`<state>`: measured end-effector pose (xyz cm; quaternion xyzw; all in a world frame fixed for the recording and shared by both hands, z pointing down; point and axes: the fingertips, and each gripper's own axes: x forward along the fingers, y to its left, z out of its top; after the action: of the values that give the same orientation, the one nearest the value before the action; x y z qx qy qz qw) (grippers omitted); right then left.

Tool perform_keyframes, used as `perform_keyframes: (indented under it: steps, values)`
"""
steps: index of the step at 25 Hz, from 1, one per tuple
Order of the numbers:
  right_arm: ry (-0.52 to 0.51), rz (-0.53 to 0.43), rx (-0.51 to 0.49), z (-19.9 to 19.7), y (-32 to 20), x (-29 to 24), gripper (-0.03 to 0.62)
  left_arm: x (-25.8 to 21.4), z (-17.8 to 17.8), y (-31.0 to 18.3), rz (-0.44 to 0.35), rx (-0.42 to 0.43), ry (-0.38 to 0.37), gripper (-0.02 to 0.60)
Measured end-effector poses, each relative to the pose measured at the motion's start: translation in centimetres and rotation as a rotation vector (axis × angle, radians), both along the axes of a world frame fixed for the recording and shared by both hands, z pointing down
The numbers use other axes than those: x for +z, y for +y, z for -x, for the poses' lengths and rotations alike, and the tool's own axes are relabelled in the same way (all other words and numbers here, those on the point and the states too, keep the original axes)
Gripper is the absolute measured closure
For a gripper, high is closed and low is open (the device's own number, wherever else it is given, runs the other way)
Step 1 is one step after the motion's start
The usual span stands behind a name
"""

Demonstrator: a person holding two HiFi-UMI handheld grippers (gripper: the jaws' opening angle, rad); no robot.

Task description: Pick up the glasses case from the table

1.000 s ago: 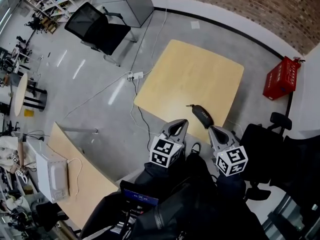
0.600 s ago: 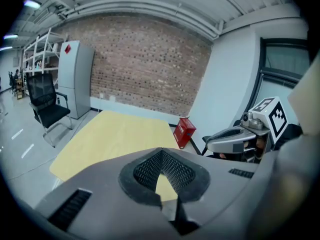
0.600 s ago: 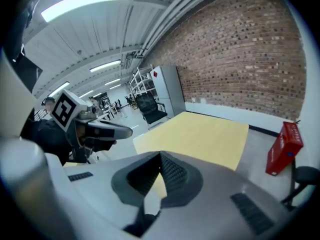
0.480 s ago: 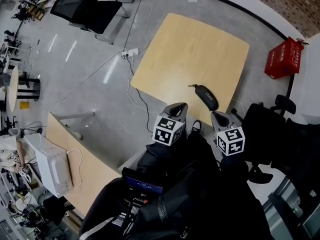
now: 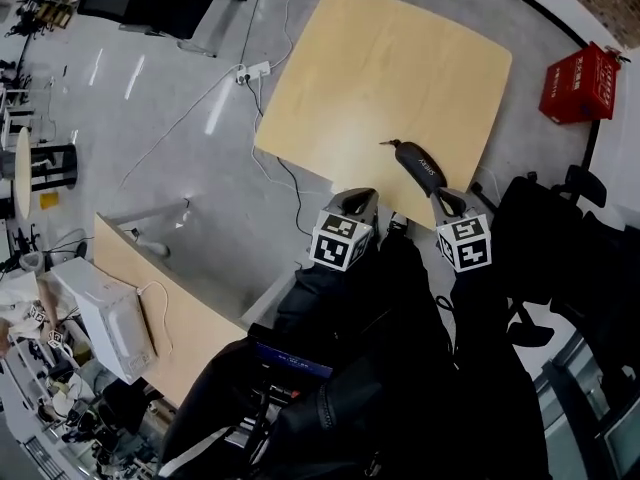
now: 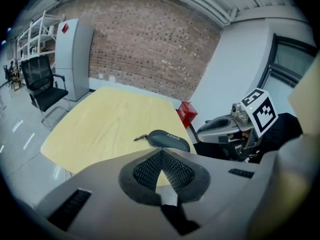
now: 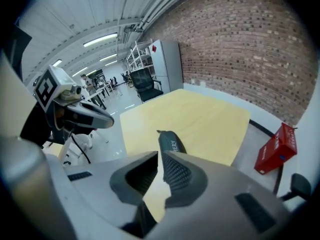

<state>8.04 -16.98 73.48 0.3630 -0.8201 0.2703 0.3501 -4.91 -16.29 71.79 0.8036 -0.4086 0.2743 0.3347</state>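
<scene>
Glasses case (image 5: 418, 166) lies flat near the table's (image 5: 380, 78) near right edge, untouched. Right gripper (image 5: 447, 202) sits just short of it, jaws clenched and empty. Left gripper (image 5: 356, 204) is beside it, also clenched and empty. Judgement: open the right jaws first, straddle the case across its narrow width, then close.

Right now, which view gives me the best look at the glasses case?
The left gripper view: the glasses case lies whole and unobstructed on the table, zipper pull included. The head view shows it whole but small, from above. In the right gripper view a jaw hides its near end.
</scene>
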Motion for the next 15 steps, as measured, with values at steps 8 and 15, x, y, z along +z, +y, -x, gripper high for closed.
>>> perform_keyframes:
  steps: [8,15]
  values:
    - [0.099,0.050,-0.075,-0.1,-1.6,4.0,0.411,2.1,0.5,0.1,0.042,-0.005,-0.003,0.581]
    - [0.150,0.129,-0.103,-0.1,-2.3,7.0,0.292,3.0,0.9,0.6,0.073,-0.007,0.010,0.581]
